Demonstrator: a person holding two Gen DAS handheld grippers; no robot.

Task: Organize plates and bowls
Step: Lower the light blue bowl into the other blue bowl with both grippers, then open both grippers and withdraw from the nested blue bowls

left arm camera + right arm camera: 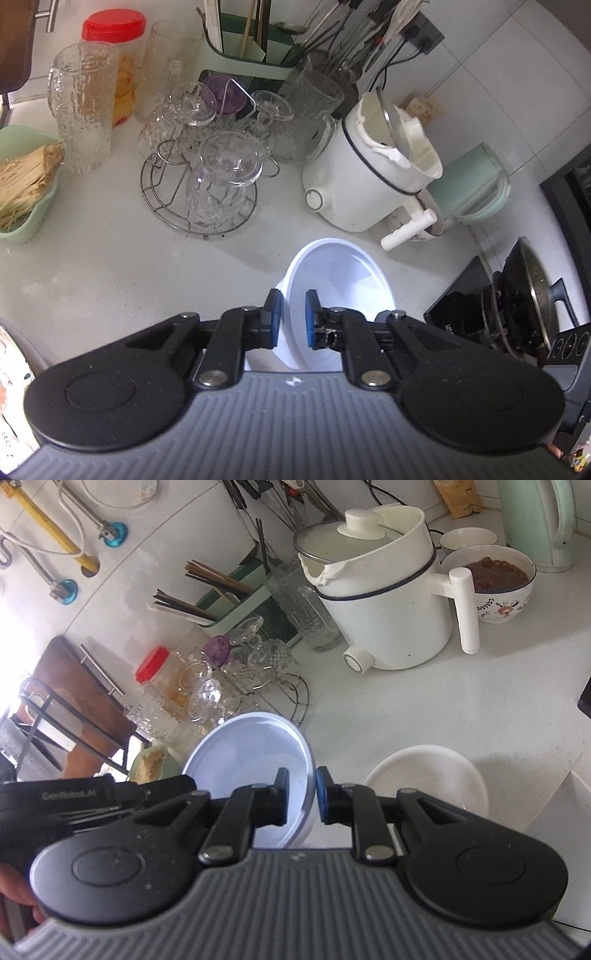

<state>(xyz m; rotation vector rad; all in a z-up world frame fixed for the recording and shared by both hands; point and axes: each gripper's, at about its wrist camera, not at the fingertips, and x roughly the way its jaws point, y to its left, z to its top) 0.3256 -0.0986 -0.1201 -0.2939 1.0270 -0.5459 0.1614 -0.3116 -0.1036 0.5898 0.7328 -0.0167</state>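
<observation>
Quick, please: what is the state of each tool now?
Left tool: closed on white round bowl.
Right tool: closed on same bowl's rim.

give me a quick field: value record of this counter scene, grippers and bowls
left gripper: shut on the rim of the white bowl, bowl tilted and off the counter
right gripper: shut on the rim of the same white bowl
second white bowl: sits on the counter, right of the held one
white cooker pot: upright behind, handle to its right
patterned bowl: holds brown food, beside the pot handle
glass rack: wire stand with upturned glasses
</observation>
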